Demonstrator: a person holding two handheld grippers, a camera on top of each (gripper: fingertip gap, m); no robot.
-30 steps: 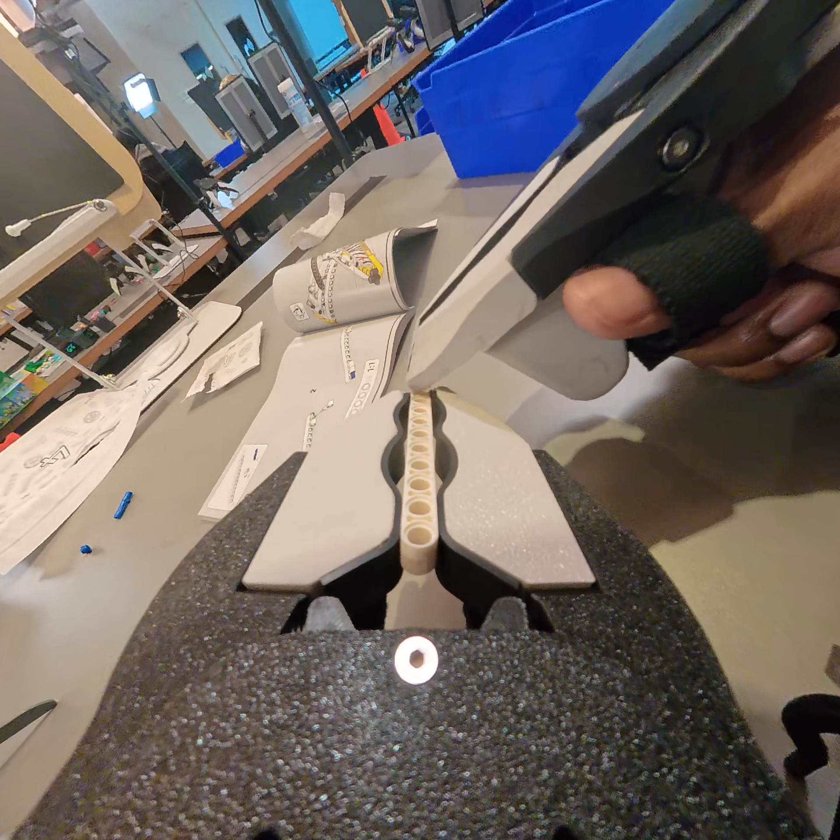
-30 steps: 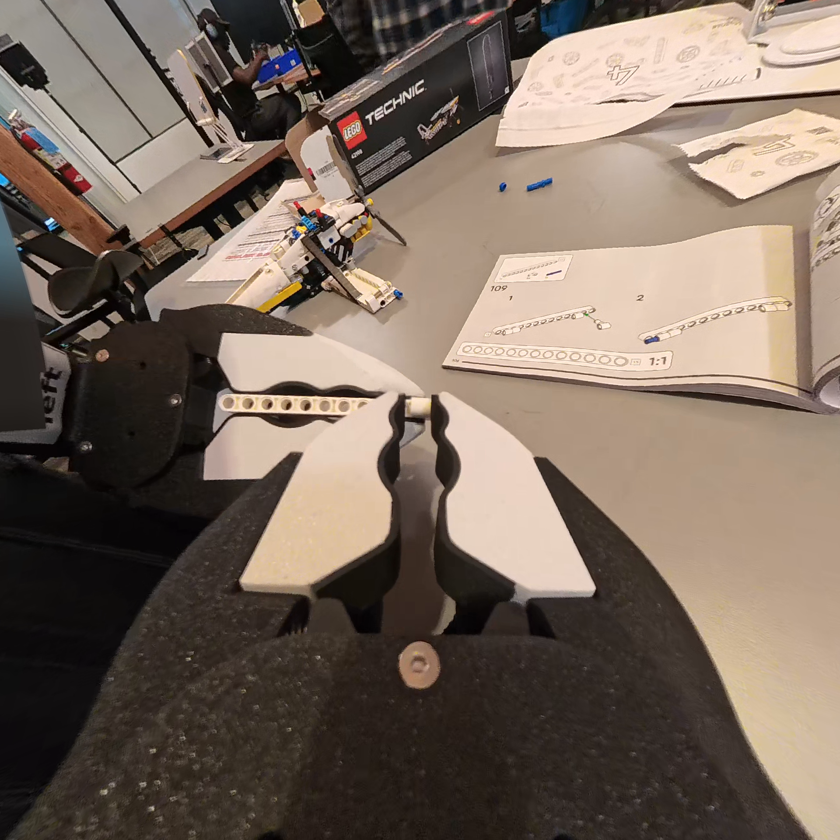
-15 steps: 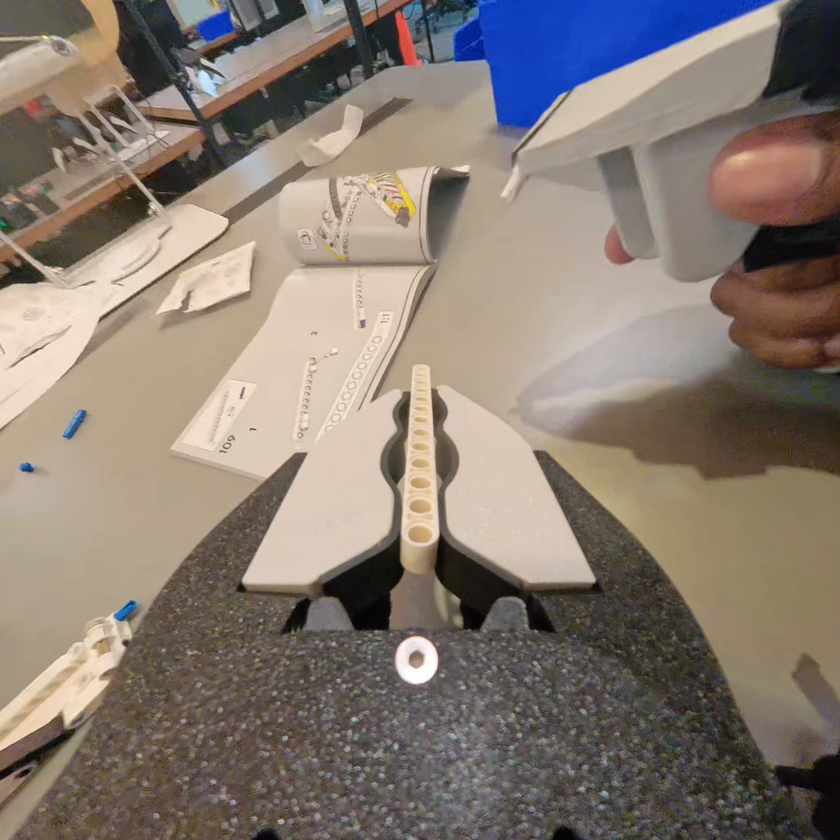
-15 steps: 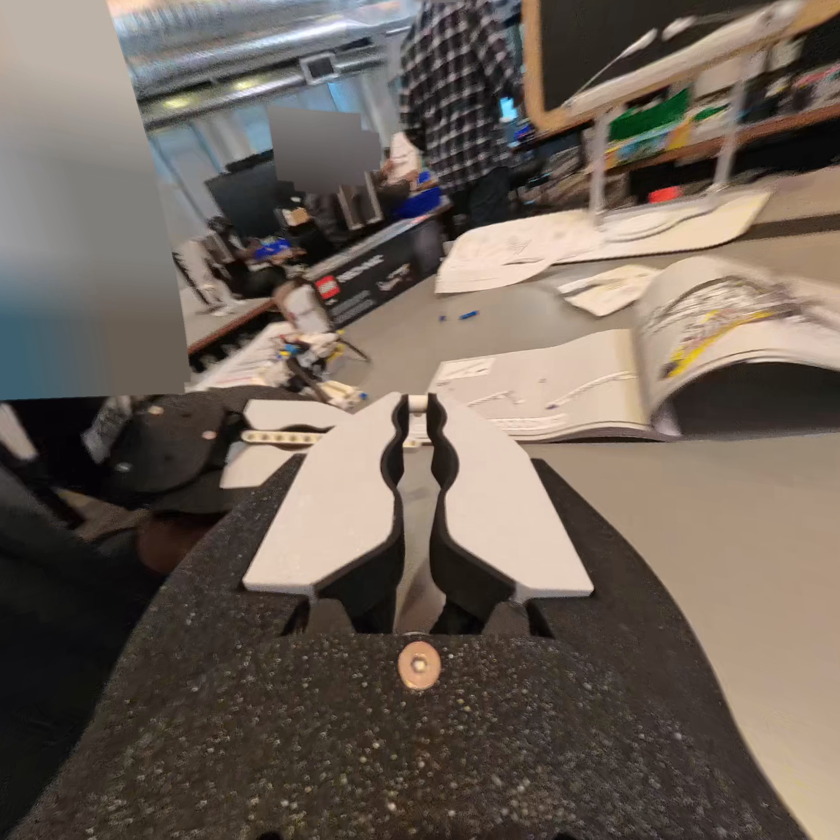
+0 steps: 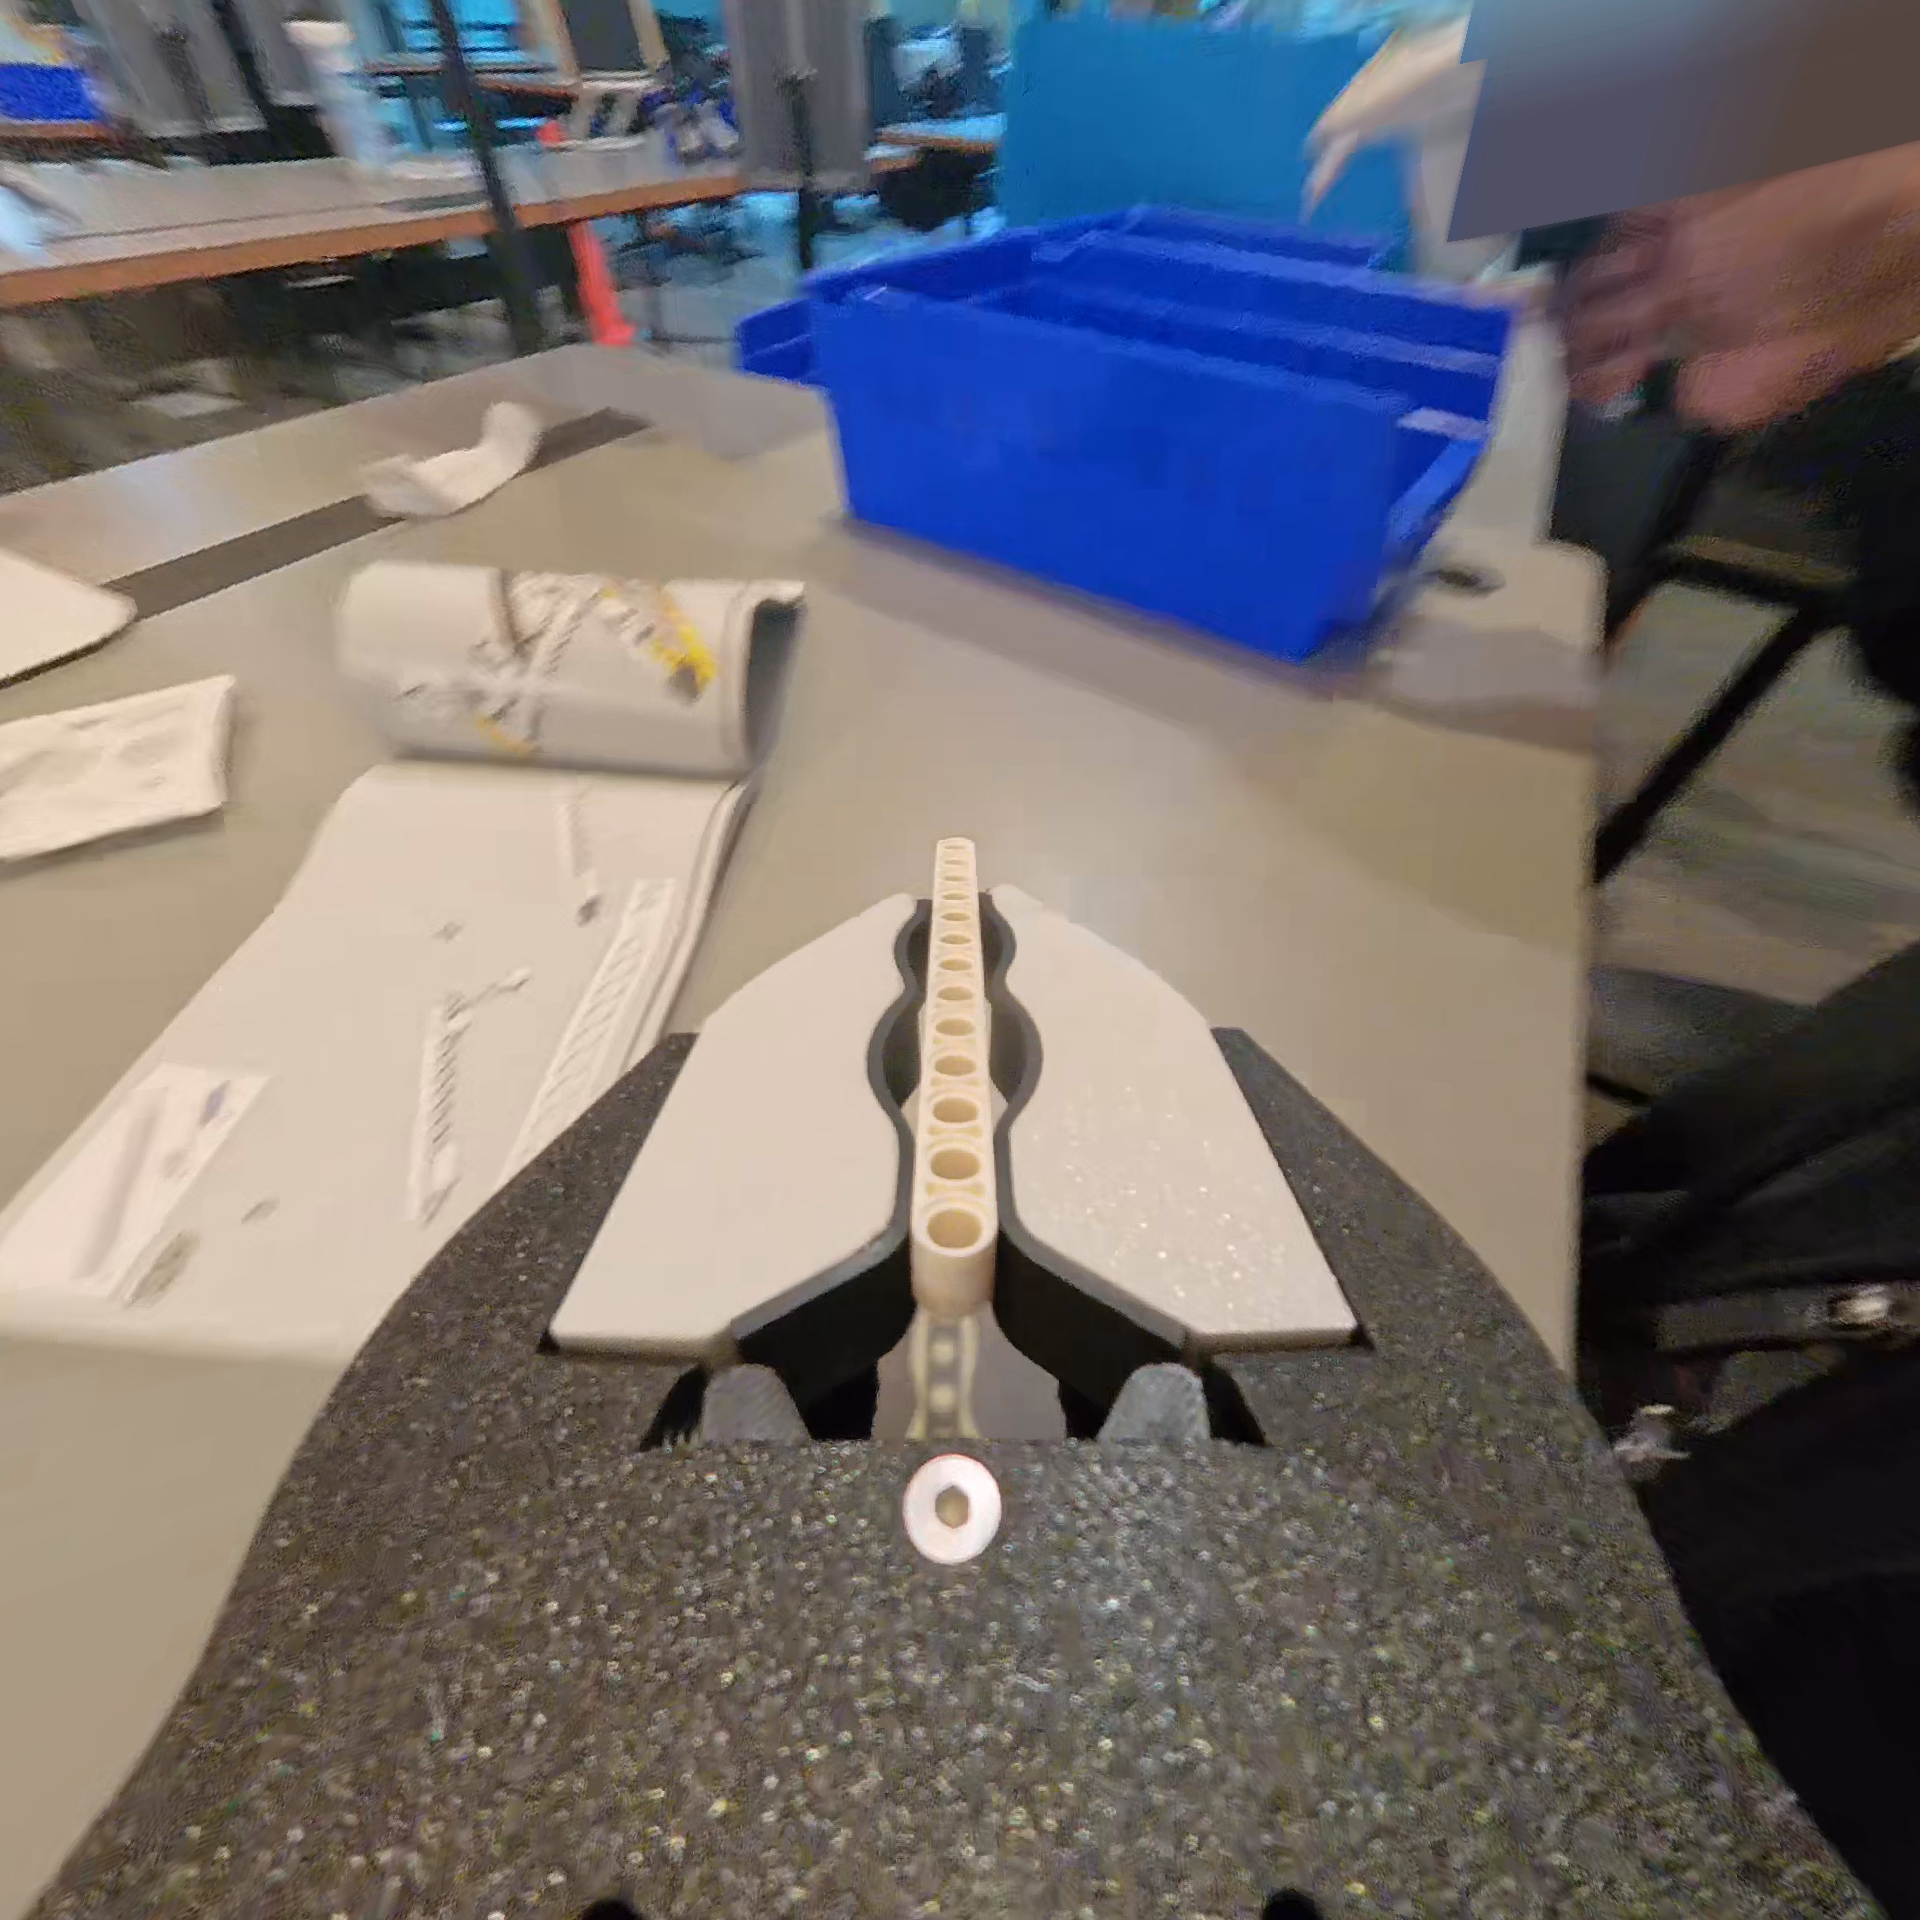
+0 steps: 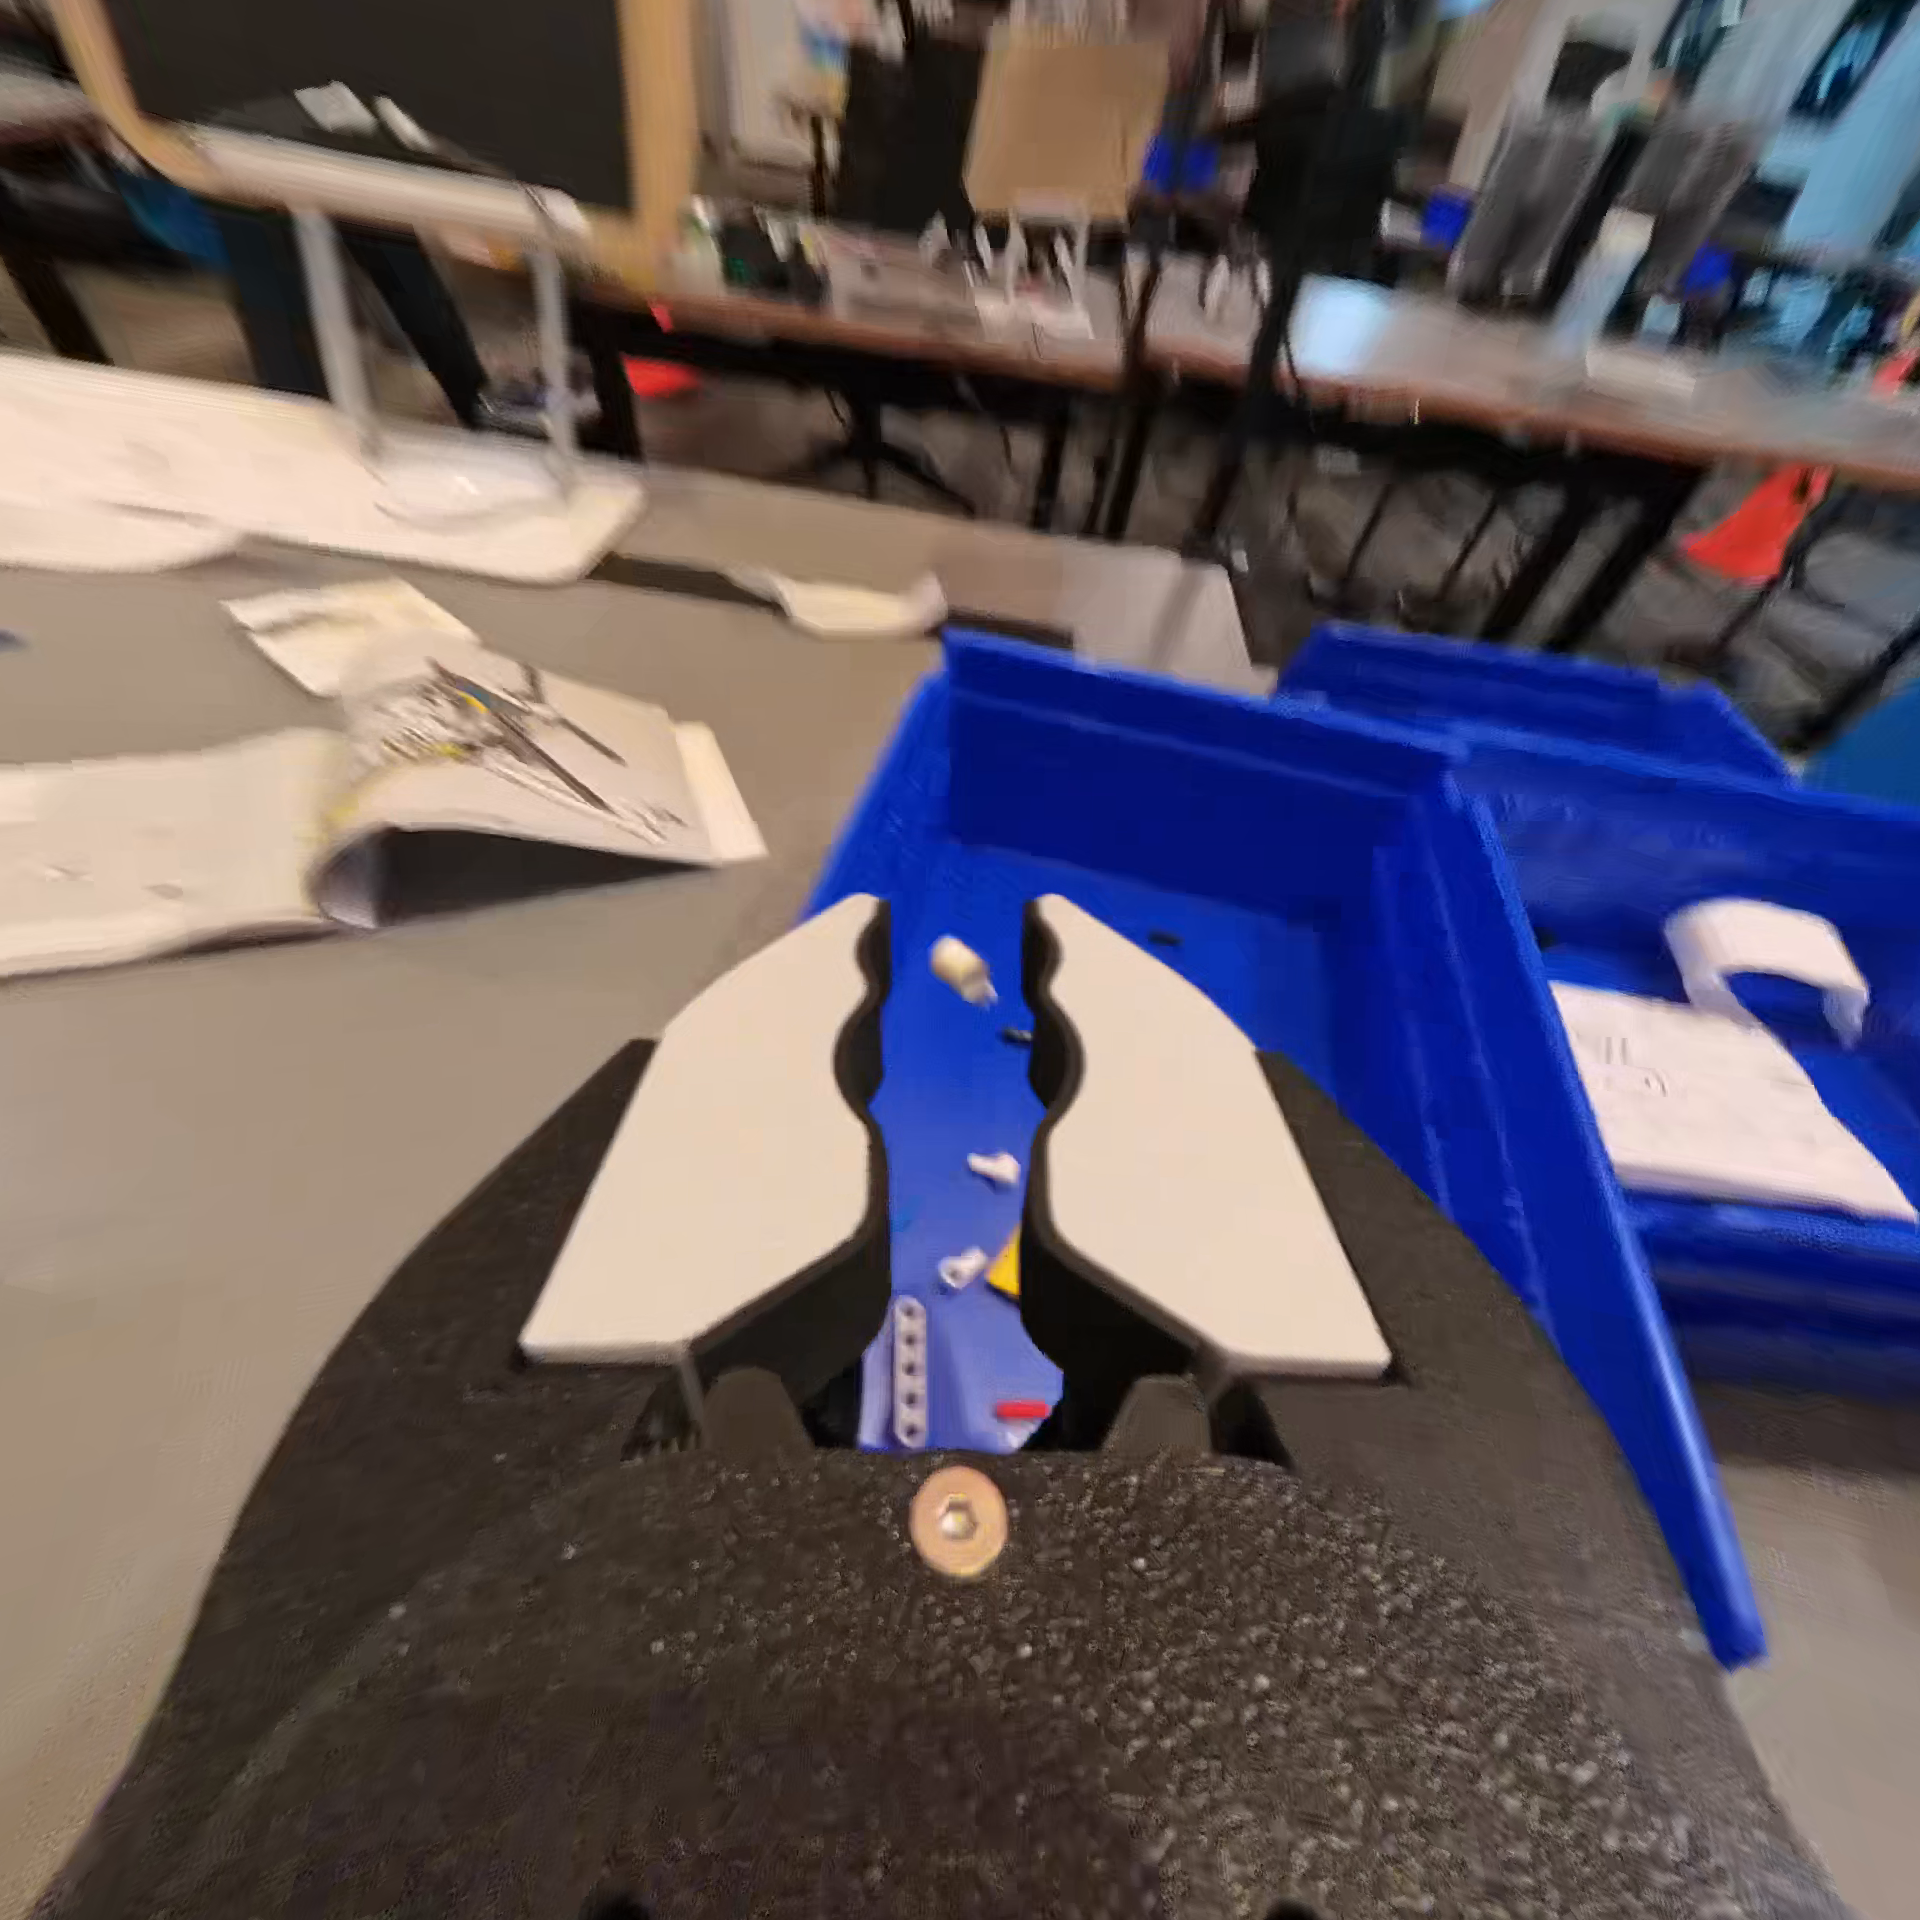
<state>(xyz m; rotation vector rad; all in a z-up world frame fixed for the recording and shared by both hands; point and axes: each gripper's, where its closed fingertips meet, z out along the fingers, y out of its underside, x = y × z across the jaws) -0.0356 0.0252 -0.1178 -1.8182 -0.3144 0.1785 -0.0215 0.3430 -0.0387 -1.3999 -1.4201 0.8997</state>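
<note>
Having left the beam (image 5: 954, 1049); right tongs (image 6: 956, 914) parted.

Grey surface (image 5: 1195, 831), right edge dropping to dark floor (image 5: 1745, 831). Behind it long wood-edged benches (image 5: 312, 223) on black legs, cluttered, blurred. Orange cone (image 5: 603, 291) on floor between legs. Wood-framed black board (image 6: 395, 94) at far left of right view. Cardboard box (image 6: 1060, 114) on far bench (image 6: 1455, 395). Teal-lit back wall (image 5: 1143, 125).
</note>
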